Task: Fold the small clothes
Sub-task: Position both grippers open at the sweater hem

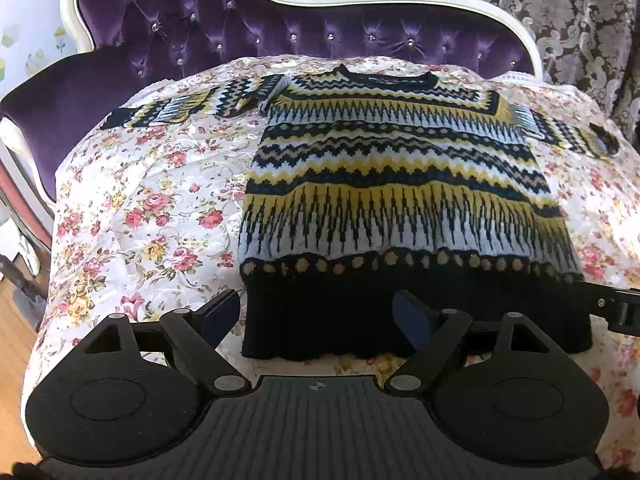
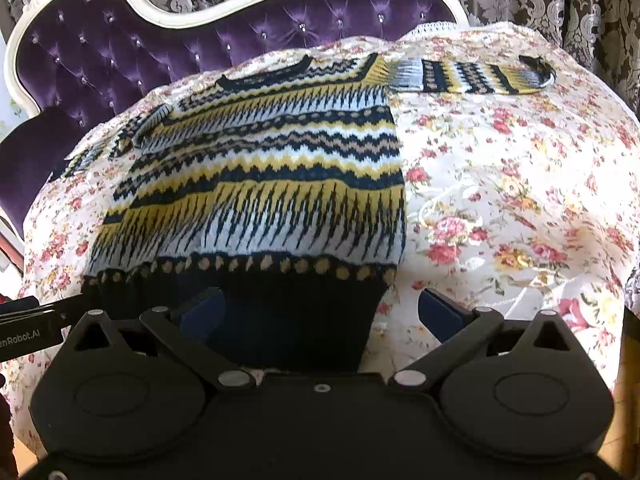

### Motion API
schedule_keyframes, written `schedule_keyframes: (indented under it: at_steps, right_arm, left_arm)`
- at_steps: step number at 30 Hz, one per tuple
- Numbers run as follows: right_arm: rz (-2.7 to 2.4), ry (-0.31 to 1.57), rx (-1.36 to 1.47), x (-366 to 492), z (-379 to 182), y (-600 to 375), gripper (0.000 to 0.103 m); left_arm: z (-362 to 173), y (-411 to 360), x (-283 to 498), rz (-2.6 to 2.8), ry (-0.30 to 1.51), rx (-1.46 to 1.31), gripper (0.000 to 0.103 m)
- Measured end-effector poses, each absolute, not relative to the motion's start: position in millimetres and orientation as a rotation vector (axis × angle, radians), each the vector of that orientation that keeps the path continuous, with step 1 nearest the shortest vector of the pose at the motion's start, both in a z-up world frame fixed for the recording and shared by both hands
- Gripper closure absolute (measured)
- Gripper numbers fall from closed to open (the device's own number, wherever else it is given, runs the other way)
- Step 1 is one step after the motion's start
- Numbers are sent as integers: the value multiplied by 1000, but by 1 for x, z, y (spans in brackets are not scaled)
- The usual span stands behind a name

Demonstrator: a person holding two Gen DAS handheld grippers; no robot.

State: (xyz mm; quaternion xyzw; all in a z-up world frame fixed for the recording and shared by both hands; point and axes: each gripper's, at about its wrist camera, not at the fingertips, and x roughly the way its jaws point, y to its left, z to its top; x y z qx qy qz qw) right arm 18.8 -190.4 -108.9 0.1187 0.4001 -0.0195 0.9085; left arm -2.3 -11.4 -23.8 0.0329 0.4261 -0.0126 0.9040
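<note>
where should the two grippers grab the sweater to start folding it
Probably by the black ribbed hem, one bottom corner each, coming from the near edge. The sweater lies flat and face up with sleeves spread, hem closest. The left gripper and right gripper already stand open over those corners, tilted down.

Sweater (image 1: 400, 184): flat on bedspread (image 1: 152, 208), right of centre in left wrist view, sleeves out sideways. Headboard (image 1: 240, 28) behind, upper frame. Curtain (image 1: 560, 12) behind, upper right.
</note>
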Motion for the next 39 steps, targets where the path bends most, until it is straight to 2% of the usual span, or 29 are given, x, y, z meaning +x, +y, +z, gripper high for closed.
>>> schedule_keyframes:
  at_steps: [39]
  right_arm:
    - [-3,879,268,14,-121,-193,1]
  left_arm:
    - [-30,-16,-5,-35,930,61,20]
